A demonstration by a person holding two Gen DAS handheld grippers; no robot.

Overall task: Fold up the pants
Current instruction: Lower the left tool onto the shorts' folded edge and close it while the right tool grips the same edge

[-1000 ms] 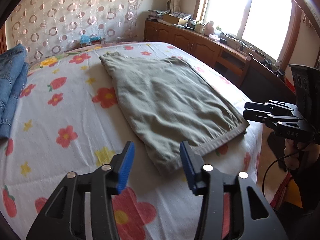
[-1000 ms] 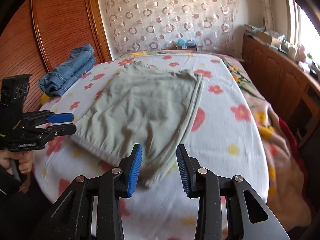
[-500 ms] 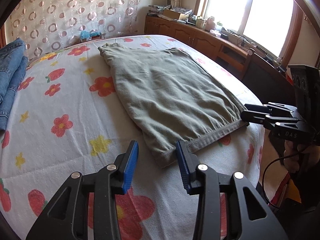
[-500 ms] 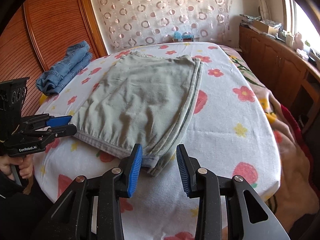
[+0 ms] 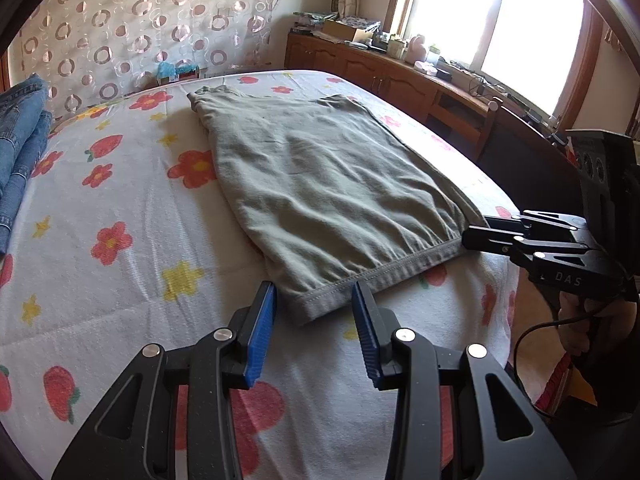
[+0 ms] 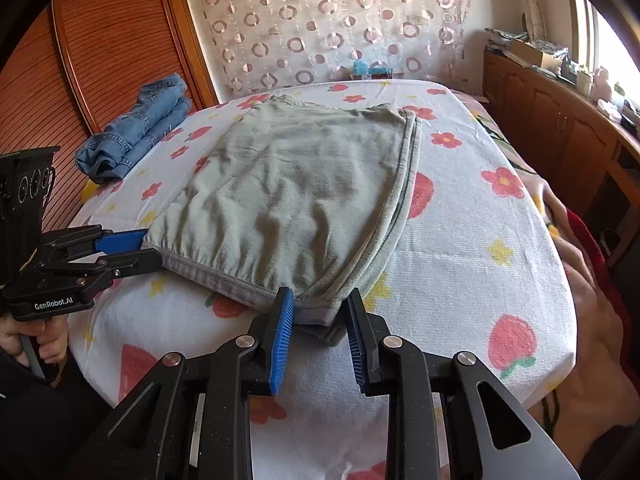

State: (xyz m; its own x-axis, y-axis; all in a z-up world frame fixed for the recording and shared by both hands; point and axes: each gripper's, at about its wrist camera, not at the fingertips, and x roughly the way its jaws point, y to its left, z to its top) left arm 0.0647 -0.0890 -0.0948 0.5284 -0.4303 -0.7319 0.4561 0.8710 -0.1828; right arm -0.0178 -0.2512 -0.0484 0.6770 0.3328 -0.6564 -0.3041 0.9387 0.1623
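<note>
Grey-green pants (image 5: pixel 320 196), already folded over into a flat stack of layers, are lying near the middle of a flower-printed bed (image 5: pixel 120 272), waistband end toward the near edge. The left claw (image 5: pixel 314 312) is standing spread around the waistband's left corner, its blue pads (image 5: pixel 262 320) not pressing on the cloth in its own view, though from the other camera they seem to be flanking the hem. The right claw (image 6: pixel 320 316) is closing on the opposite corner, with the layered edge sitting between its jaws but not yet clearly pinched. Judging by this, the lengthwise fold is done and a further fold, carrying the waistband toward the far end, is probably what remains; the stacked edges may slip apart if only the top layer is caught. Beyond the pants, folded blue jeans (image 6: pixel 140 128) are resting at the bed's far left edge beside a reddish wooden panel (image 6: pixel 80 60). A circle-patterned curtain (image 6: pixel 320 20) is hanging behind the bed, and a cluttered wooden cabinet (image 5: pixel 400 76) is running under the bright window (image 5: pixel 520 20) to the bed's right.
</note>
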